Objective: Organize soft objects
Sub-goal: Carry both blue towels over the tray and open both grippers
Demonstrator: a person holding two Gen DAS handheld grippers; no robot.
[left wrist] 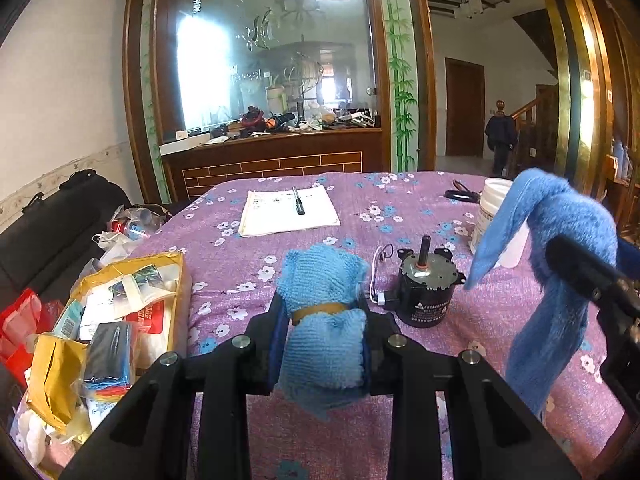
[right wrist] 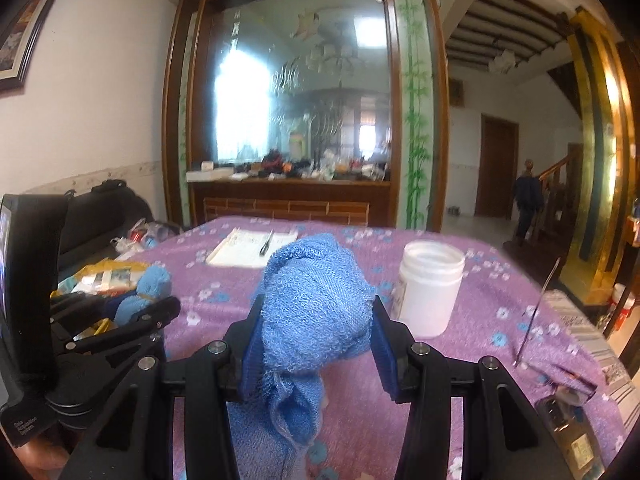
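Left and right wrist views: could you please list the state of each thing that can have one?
Left tool: shut on the banded towel roll.
Banded towel roll: rolled, bound by a rubber band, held above the table.
Right tool: shut on the loose blue towel.
Loose blue towel: bunched, its end hanging down.
White jar: upright, lidless.
Pen: lying on the notepad.

The left wrist view looks forward along its own fingers from just above the purple flowered tablecloth (left wrist: 320,208), tilted slightly down, facing the etched glass partition (left wrist: 272,48) across the room. The right wrist view faces the same way from a spot further right (it sits a little higher, showing more ceiling). Both share the white jar (right wrist: 430,288), the notepad with pen (left wrist: 290,210), the partition and the far doorway (right wrist: 496,168), and each catches the other gripper at its edge.
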